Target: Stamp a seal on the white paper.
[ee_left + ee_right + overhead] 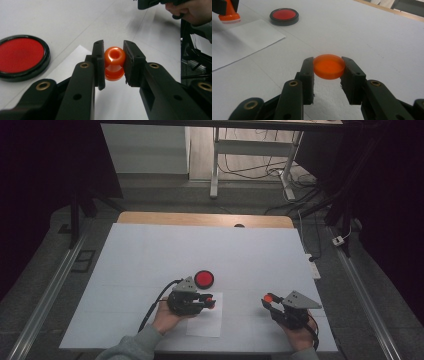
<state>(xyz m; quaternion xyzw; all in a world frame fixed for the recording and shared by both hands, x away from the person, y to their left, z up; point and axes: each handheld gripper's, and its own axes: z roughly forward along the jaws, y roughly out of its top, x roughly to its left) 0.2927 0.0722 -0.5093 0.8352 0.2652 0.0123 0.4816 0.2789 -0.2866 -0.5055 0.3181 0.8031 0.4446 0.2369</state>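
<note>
With my left gripper [209, 301] clamped on the orange stamp [114, 63] over the paper [206, 319] and my right gripper [267, 300] pinching its orange cap [328, 66] aside, I should press straight down, evenly.

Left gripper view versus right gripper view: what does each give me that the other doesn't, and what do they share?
Left gripper view alone: the left tool shut on the orange stamp, seen down its knobbed handle, with the person's hand at top right.

Right gripper view alone: the right tool shut on the orange cap, and the table's wooden far edge.

Shared: the red ink pad, the paper sheet and the white tabletop.
</note>
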